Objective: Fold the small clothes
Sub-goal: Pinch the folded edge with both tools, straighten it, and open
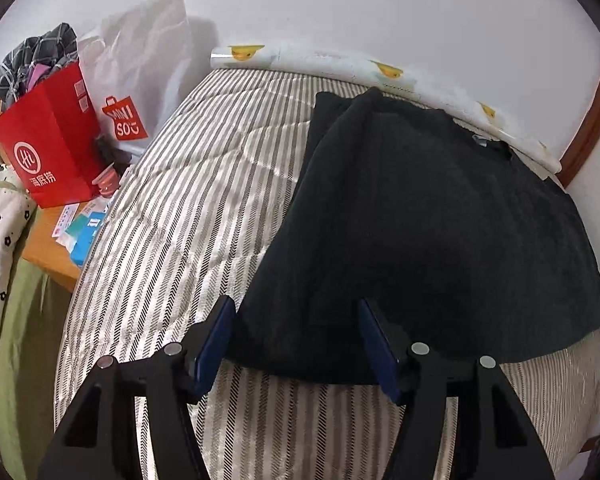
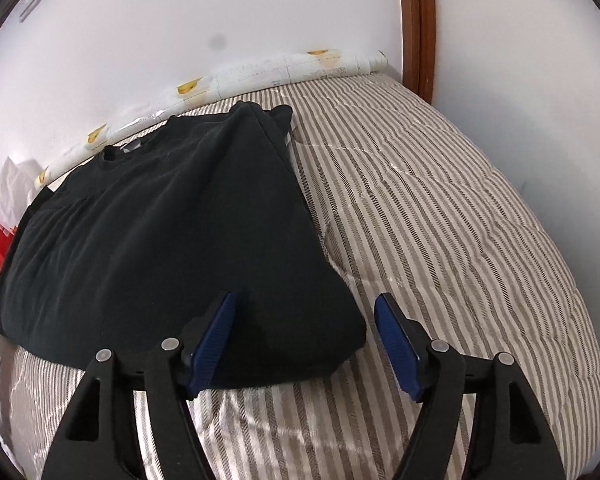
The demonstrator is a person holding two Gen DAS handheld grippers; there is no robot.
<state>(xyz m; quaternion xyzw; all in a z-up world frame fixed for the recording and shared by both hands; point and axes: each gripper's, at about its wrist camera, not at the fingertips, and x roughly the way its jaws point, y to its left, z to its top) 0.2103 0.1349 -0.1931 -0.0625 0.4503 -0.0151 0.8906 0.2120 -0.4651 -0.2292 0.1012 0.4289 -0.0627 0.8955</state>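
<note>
A black T-shirt (image 1: 420, 208) lies flat on the striped bed cover (image 1: 172, 208), collar toward the wall and both sides folded inward. My left gripper (image 1: 296, 306) hovers open over the shirt's near left hem corner, and its blue pads (image 1: 216, 344) are not pressing on the cloth. In the right wrist view the same shirt (image 2: 160, 232) fills the left half. My right gripper (image 2: 305, 299) stands open at the near right hem corner. Its left pad (image 2: 212, 344) is over the cloth and its right pad is over the bare striped cover (image 2: 440, 208).
A red paper bag (image 1: 52, 144) and a white shopping bag (image 1: 140, 80) stand on a wooden side table (image 1: 48, 240) left of the bed. A duck-print roll (image 1: 340, 64) lies along the wall. A wooden door frame (image 2: 420, 20) rises at the far right corner.
</note>
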